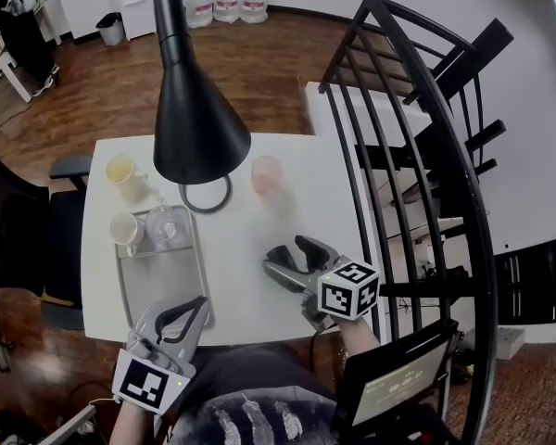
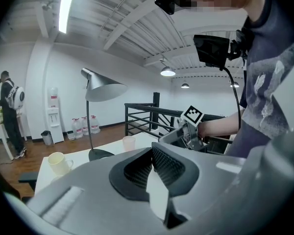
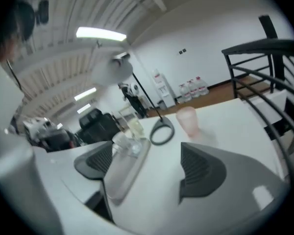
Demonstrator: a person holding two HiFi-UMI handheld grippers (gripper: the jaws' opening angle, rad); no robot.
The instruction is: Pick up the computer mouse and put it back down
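Both my grippers empty at the tabletop (image 1: 241, 281).
Right gripper (image 1: 284, 249) fingers spread wide (nothing between them); left gripper (image 1: 193, 306) fingers pressed together by the tray (image 1: 202, 267).

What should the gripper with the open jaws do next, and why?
Probably hold the right gripper above the white table and look around first. Its jaws stand open and empty, and no computer mouse shows in any view, only the black cone lamp, translucent pink cup and grey tray.

White table (image 1: 255, 272), grey tray (image 1: 159, 281) on its left side, yellow mug (image 1: 120, 171), black lamp base (image 1: 204, 210), pink cup (image 1: 266, 174)
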